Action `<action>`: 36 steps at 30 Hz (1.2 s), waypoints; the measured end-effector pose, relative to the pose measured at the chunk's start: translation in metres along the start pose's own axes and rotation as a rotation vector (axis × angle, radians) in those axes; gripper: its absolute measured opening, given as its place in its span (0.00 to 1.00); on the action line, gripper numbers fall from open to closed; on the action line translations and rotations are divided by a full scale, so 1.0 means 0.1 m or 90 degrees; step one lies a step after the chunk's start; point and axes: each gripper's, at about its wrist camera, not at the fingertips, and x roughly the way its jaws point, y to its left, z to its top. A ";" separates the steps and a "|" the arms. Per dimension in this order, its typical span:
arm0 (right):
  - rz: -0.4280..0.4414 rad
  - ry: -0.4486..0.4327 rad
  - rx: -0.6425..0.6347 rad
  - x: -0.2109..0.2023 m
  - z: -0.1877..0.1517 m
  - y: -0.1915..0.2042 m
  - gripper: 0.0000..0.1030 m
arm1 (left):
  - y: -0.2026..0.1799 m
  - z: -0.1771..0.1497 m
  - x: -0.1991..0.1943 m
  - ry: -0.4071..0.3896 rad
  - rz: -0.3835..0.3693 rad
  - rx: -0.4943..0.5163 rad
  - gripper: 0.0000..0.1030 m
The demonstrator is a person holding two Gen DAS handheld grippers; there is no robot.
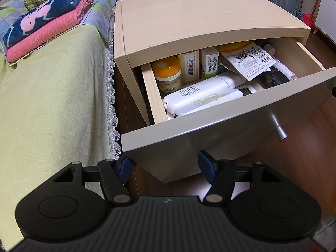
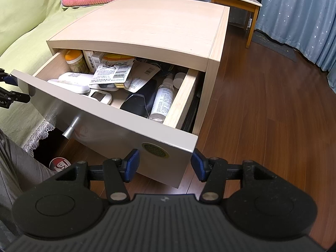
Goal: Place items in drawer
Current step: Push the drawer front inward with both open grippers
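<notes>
Left claw (image 1: 167, 167): jaws spread wide, empty, low before the left corner of the drawer front (image 1: 220, 126).
Right claw (image 2: 164, 164): jaws spread wide, empty, its blue pads (image 2: 132, 159) flanking the front's right corner.
Drawer (image 2: 182, 96): pulled out of the wooden nightstand (image 2: 147, 25), ahead of both claws.
Contents: orange-lidded jar (image 1: 167, 71) back left, white remotes (image 1: 201, 92) near the front, clear bottle (image 2: 162, 100) along the right wall, barcoded packets (image 2: 114, 71) mid-drawer.
Knob (image 1: 278, 127): between the claws, untouched.
Bed (image 1: 52, 96): beside the nightstand, folded blankets (image 1: 48, 21) on it.
</notes>
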 end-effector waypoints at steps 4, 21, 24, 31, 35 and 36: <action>-0.001 -0.001 0.000 0.01 0.00 0.00 0.49 | 0.00 0.00 0.00 0.000 0.001 0.000 0.64; -0.005 -0.003 -0.001 0.02 0.01 0.01 0.49 | -0.01 -0.01 0.01 -0.002 0.006 -0.003 0.64; -0.006 -0.004 -0.002 0.02 0.01 0.01 0.49 | -0.01 -0.01 0.01 -0.003 0.006 -0.006 0.64; -0.006 -0.005 -0.001 0.01 0.00 0.02 0.49 | 0.00 -0.01 0.01 -0.005 0.006 -0.005 0.64; -0.007 -0.005 -0.001 0.01 0.00 0.01 0.49 | 0.00 -0.02 0.00 -0.006 0.005 -0.005 0.64; -0.007 -0.006 -0.001 0.01 0.00 0.01 0.49 | 0.00 -0.02 0.00 -0.006 0.005 -0.004 0.64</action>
